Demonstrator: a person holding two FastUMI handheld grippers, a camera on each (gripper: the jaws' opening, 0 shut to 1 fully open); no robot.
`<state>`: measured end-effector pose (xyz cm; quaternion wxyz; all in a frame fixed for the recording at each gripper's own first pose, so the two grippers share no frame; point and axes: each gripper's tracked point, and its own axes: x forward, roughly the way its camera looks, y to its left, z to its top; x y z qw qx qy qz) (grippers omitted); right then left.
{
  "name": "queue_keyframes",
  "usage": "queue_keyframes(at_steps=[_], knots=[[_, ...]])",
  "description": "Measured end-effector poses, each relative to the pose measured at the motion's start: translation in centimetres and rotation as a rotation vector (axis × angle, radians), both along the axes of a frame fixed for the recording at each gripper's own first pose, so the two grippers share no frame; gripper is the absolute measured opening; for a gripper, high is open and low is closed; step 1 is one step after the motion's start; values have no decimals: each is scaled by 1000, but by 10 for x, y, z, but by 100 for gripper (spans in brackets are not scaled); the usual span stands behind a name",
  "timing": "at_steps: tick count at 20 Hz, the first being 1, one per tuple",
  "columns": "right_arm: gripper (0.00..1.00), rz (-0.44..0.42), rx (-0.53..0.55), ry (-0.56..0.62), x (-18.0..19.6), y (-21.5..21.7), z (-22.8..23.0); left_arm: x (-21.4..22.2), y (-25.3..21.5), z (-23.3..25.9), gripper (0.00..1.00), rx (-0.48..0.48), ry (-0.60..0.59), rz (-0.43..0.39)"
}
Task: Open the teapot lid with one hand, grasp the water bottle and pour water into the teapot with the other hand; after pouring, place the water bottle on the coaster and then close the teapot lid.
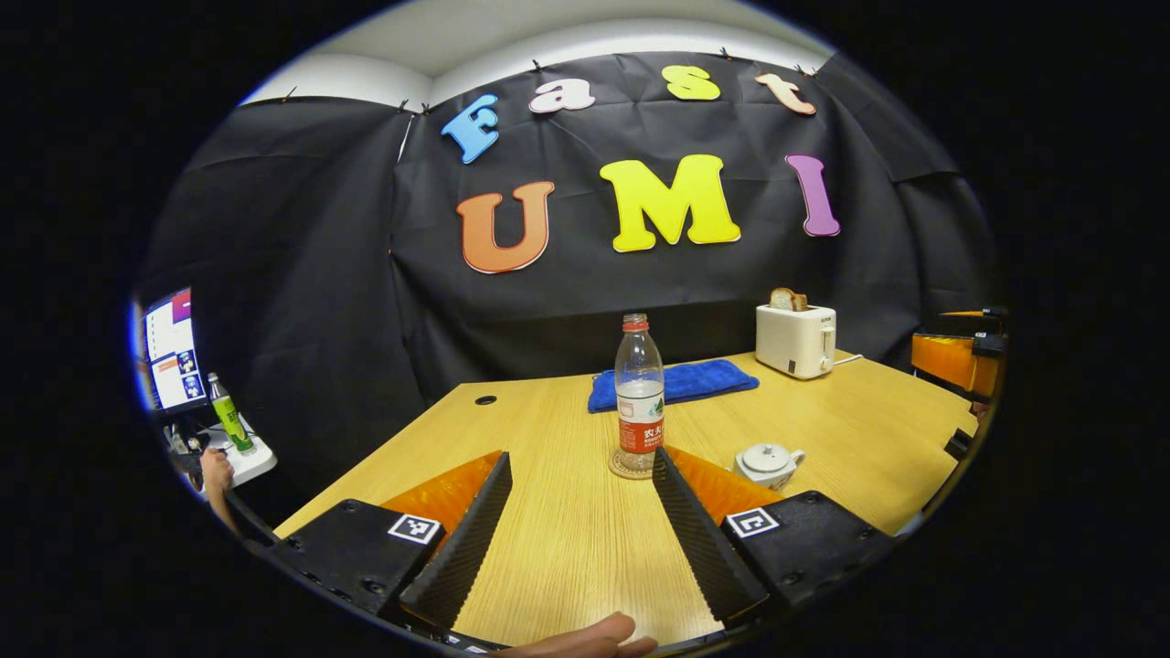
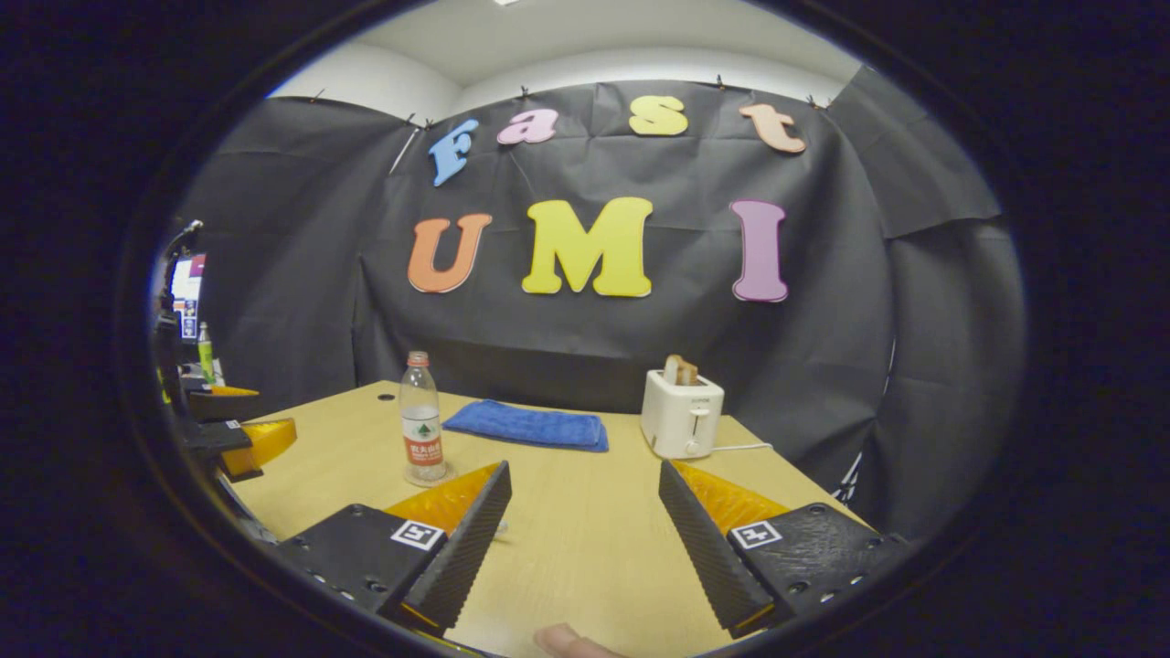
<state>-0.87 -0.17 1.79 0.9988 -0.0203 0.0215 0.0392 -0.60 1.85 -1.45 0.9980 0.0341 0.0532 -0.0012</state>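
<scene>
Left gripper view: the left gripper (image 1: pixel 578 521) sits low at the bottom centre, fingers spread wide w/ nothing between them but bare table (image 1: pixel 567 548). The water bottle (image 1: pixel 639 393) stands upright at mid-frame, just above the gap, red cap on, resting on a round coaster (image 1: pixel 624 471) whose edge peeks out at its base. The right-hand finger tip overlaps the coaster's edge in the picture; can't tell if it touches. The teapot (image 1: pixel 768 463) is a small white pot w/ its lid on, right of the bottle and lower, just beside the right-hand finger, apart from the bottle. Behind the bottle, a blue cloth (image 1: pixel 676 382) lies flat near the far table edge. A white toaster (image 1: pixel 795 340) w/ bread sticking out stands at right, above the teapot. Far left edge: a monitor (image 1: pixel 171 352) and a green bottle (image 1: pixel 230 416). A bit of a hand (image 1: pixel 585 640) shows at the very bottom.

Right gripper view: the right gripper (image 2: pixel 585 530) also hangs at bottom centre, fingers wide apart, holding nothing. The water bottle (image 2: pixel 422 420) is left of centre, upright, just above the left-hand finger. Blue cloth (image 2: pixel 530 425) is mid-frame, toaster (image 2: pixel 681 413) right of it. The left gripper (image 2: pixel 242 439) shows at the far left edge; its opening isn't clear from here.
</scene>
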Motion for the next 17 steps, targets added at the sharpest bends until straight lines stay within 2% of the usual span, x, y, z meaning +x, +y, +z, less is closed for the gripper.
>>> queue_keyframes(at_steps=[9, 17], knots=[[97, -41, 3, -74, -34, -34, 20, -29, -8, 37, 97, -13, -96, 28], [98, -39, -1, -65, -36, -33, 18, -32, -14, 40, 97, 13, -108, 28]])
